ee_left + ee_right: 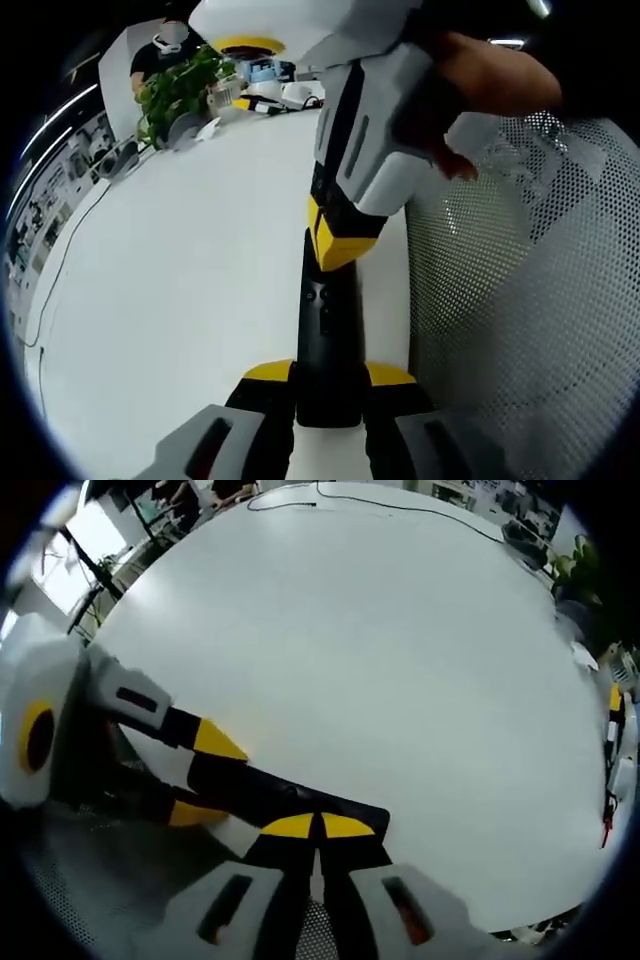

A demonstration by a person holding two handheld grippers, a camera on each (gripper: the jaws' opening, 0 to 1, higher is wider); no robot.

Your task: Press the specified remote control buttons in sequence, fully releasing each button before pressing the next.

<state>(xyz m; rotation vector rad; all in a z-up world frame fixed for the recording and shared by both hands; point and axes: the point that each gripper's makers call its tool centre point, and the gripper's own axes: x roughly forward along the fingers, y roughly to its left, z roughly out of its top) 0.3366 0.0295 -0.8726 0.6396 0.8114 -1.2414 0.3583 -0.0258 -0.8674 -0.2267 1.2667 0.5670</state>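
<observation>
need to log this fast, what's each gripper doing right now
left gripper: shut on the black remote.
right gripper: shut, tips on the remote.

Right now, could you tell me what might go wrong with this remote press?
The left gripper clamps only one end of the black remote, so pressure from the right gripper could lever it loose. The remote sits at the white table edge, beside the mesh chair; a slip may drop it. Closed jaws may hit two buttons.

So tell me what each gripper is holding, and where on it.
The left gripper clamps the black remote control at its near end. The right gripper, closed, holds nothing; its tips press down on the remote's far part.
</observation>
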